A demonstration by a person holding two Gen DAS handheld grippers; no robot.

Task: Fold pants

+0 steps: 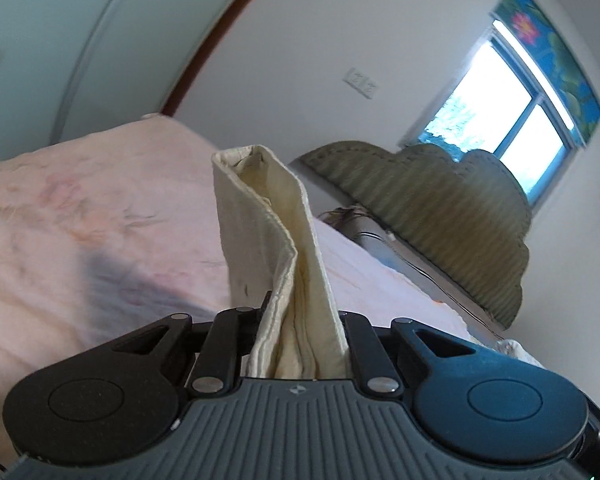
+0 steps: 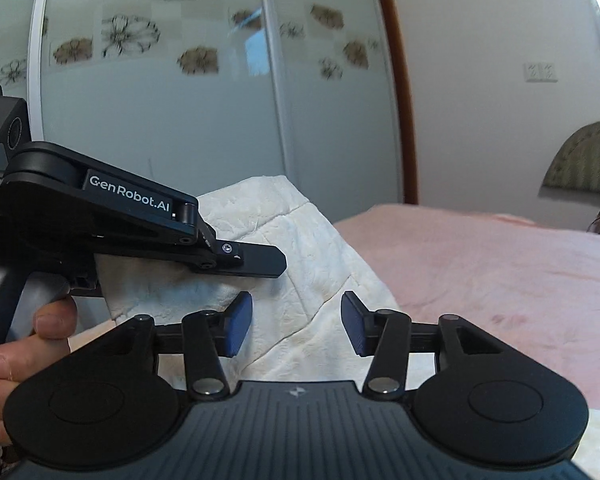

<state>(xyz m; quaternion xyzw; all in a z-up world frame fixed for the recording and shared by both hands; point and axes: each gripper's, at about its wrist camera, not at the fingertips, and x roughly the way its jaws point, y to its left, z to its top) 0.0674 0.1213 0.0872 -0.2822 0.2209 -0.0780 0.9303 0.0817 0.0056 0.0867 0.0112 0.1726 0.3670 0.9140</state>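
Pants (image 1: 276,264) lifted above bed (image 1: 80,216), bunched fabric clamped in left hand-held gripper (image 1: 300,332); right hand-held gripper (image 2: 296,328) spread wide, empty, near cloth. Advice: right pinches free hem edge, both pull taut, lay flat

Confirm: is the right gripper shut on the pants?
No. In the right wrist view the right gripper is open, its pads apart over the pants.

Home bedroom: bed (image 1: 80,220), wardrobe (image 2: 204,100)

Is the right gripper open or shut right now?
Open. The right gripper has its blue pads set apart with only the pants showing beyond the gap, nothing pinched.
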